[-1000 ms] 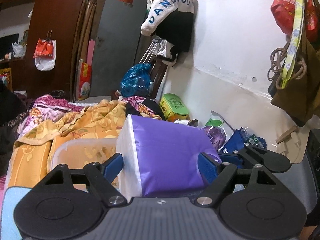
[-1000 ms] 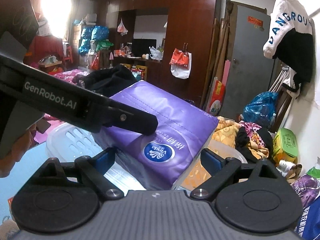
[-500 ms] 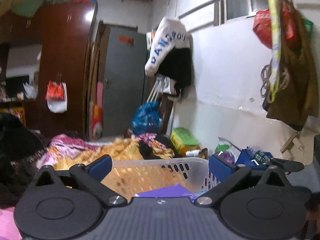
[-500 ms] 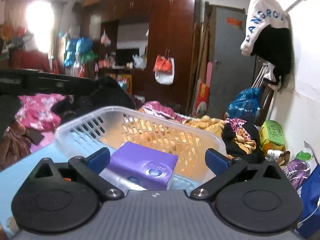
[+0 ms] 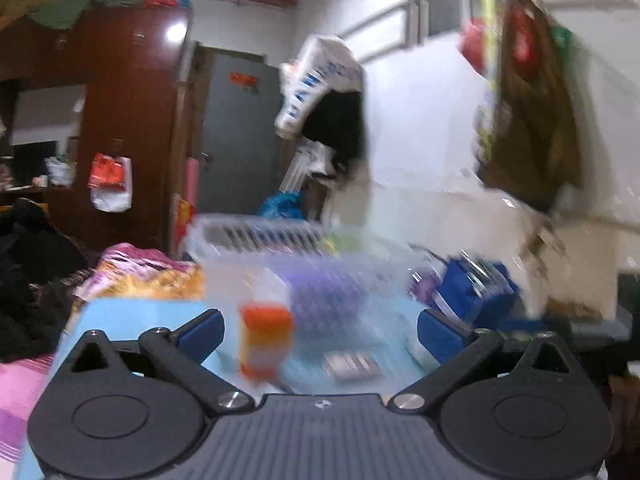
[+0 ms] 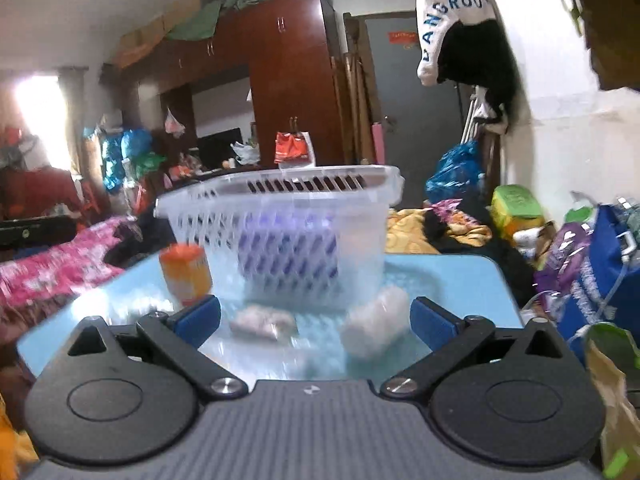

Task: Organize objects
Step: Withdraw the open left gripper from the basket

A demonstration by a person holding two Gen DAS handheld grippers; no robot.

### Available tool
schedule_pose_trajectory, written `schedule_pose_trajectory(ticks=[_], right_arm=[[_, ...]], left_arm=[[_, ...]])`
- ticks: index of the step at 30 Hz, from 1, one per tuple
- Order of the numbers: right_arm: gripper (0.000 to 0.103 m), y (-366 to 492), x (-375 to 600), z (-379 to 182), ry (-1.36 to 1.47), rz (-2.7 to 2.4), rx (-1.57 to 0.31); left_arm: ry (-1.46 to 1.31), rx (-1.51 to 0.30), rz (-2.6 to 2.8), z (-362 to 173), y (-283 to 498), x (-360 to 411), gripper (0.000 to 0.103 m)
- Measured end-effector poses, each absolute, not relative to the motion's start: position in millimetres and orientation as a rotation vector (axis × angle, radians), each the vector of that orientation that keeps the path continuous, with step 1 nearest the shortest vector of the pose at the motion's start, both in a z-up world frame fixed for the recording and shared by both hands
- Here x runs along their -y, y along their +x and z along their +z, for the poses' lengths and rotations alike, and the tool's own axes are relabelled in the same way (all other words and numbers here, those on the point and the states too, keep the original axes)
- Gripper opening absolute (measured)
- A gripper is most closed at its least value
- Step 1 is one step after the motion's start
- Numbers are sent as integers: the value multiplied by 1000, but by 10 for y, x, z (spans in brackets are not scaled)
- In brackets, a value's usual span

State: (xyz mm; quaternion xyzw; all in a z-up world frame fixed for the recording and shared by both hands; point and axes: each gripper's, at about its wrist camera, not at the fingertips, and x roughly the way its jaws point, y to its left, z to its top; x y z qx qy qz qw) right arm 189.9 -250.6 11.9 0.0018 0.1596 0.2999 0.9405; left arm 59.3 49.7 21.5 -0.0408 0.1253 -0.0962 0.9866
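Note:
A clear plastic basket (image 6: 280, 200) stands on the light blue table (image 6: 452, 280) with a purple tissue pack (image 6: 288, 252) inside it. The basket (image 5: 280, 240) is blurred in the left wrist view. An orange container (image 6: 186, 276) stands left of the basket; it also shows in the left wrist view (image 5: 266, 340). A small pinkish packet (image 6: 264, 322) and a white bundle (image 6: 376, 320) lie in front of the basket. My right gripper (image 6: 315, 322) is open and empty, low over the table's near part. My left gripper (image 5: 320, 336) is open and empty too.
A flat grey packet (image 5: 352, 364) lies on the table. Blue and purple bags (image 6: 600, 272) crowd the right side by the white wall. A bed with pink bedding (image 6: 52, 272) lies left. Yellow blankets (image 6: 412, 228) and clothes pile up behind the table.
Both grippers let go of the purple tissue pack, which now lies in the basket. Both have pulled back and dropped low, so the table and loose items come into view.

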Motion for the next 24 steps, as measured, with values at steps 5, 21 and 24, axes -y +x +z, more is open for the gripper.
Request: schedule_pose_trajectory(ticks=[5, 21, 24], right_arm=[[103, 1837, 2439, 93, -40, 679, -335], [103, 1859, 2459, -119, -9, 707, -353], [103, 1914, 2470, -126, -4, 682, -367]], left_arm=[[-21, -271, -280, 84, 477, -190, 101], [-58, -317, -226, -212, 351, -584, 81], [-38, -319, -227, -248, 374, -550, 81]])
